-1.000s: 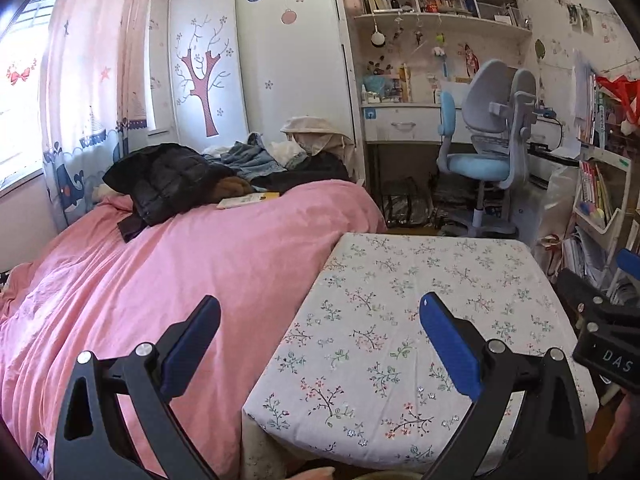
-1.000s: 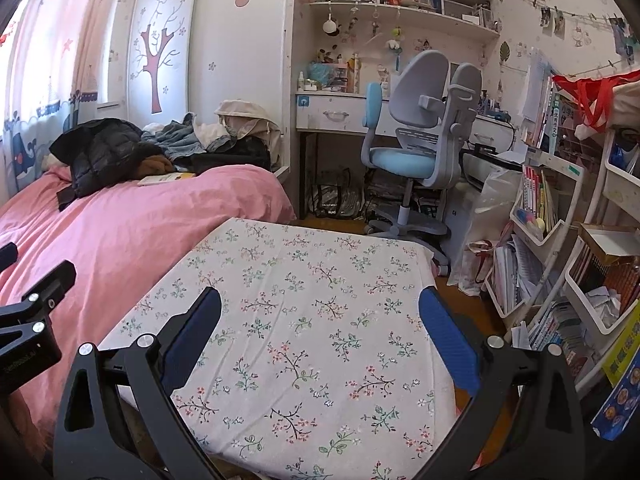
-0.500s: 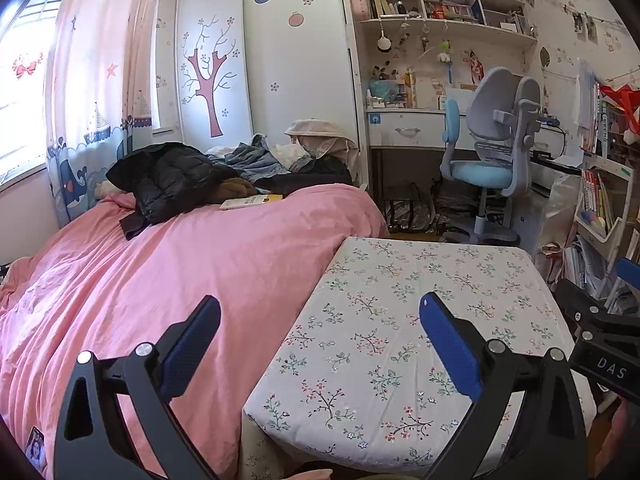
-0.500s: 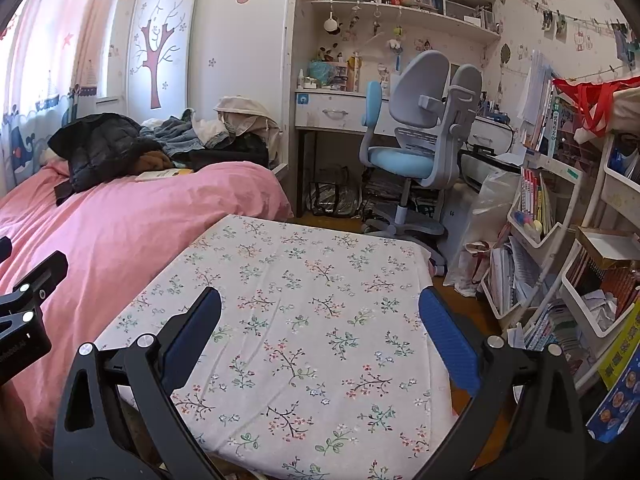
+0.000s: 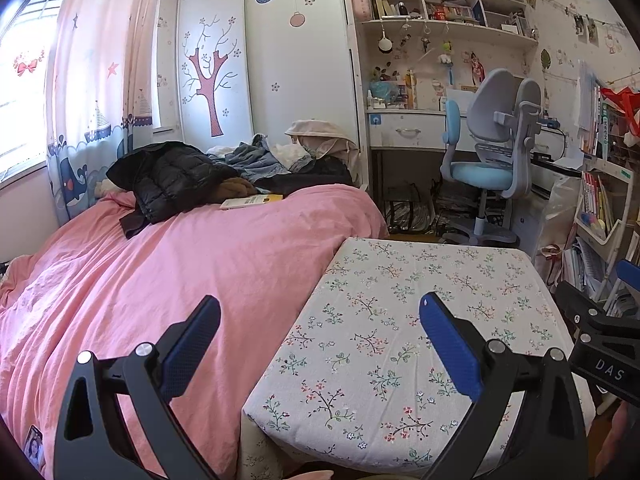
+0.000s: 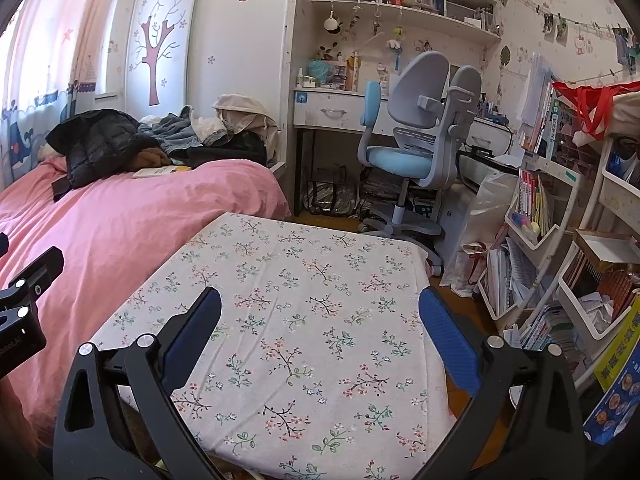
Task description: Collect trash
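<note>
**Tongs wide open, zero trash in sight – easy to grab the wrong thing**

Left tongs (image 5: 320, 304) spread all the way, holding nothing, hovering over the near left corner of the table (image 5: 420, 272) where it meets the pink bed (image 5: 180, 280). Right tongs (image 6: 320, 300) same deal: fully spread, empty, over the near half of the floral cloth.

As for the trash: can't spot any for sure. Nothing lying on the table at all. Closest candidates look like the crumpled paper (image 6: 598, 308) in the shelf rack (image 6: 576, 276) on the right and maybe the clear plastic bag (image 6: 488, 200) on the floor past the far right corner, beside the chair (image 6: 416, 128). Only a guess, though.

Stuff that could go sideways from here:

- Picking up a keeper. Book (image 5: 250, 201) and black jacket (image 5: 168, 176) at the far end of the bed not trash by the look of it, and the rack packed with books right beside that paper.
- Snagging cloth. Going low with the tips this wide could catch the tablecloth or the bedcover and drag it.
- Bumping tongs together. Both held close side by side, so a swing right by the left one could clip the other.
- Knocking the rack while reaching into that tight right side.
</note>
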`<state>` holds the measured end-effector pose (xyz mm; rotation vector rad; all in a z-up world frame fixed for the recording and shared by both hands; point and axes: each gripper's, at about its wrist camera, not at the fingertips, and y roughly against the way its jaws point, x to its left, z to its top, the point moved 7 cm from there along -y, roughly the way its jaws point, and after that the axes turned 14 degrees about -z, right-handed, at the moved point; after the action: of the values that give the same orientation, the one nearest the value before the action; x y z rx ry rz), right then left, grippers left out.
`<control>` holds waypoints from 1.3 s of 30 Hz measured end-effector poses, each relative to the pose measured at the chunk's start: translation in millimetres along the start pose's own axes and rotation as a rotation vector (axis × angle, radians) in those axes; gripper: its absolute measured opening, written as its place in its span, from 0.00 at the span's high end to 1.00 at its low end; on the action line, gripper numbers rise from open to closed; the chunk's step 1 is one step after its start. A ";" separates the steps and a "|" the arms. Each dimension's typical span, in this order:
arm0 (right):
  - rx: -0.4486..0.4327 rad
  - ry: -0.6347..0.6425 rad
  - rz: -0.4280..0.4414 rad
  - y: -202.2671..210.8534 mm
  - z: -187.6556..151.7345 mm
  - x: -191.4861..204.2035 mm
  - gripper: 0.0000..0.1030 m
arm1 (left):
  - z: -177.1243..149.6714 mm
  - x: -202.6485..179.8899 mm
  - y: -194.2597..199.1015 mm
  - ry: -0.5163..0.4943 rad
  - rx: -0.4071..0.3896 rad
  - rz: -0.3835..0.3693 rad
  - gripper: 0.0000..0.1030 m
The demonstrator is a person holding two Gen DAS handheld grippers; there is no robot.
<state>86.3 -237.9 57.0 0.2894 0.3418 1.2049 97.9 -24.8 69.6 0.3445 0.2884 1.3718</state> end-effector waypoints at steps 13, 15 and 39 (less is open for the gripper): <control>-0.001 0.003 -0.001 -0.2 -0.3 -0.1 0.07 | -0.2 -0.6 0.4 -0.002 0.000 -0.001 0.08; 0.000 0.003 -0.001 -0.2 -0.3 0.0 0.07 | -0.2 -0.7 0.7 -0.001 0.000 0.000 0.08; -0.010 0.011 -0.002 3.4 4.8 -2.3 0.07 | -0.6 -0.4 0.7 -0.001 -0.001 -0.001 0.08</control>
<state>84.7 -239.1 63.0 0.2733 0.3453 1.2063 96.9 -25.1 69.4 0.3442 0.2865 1.3709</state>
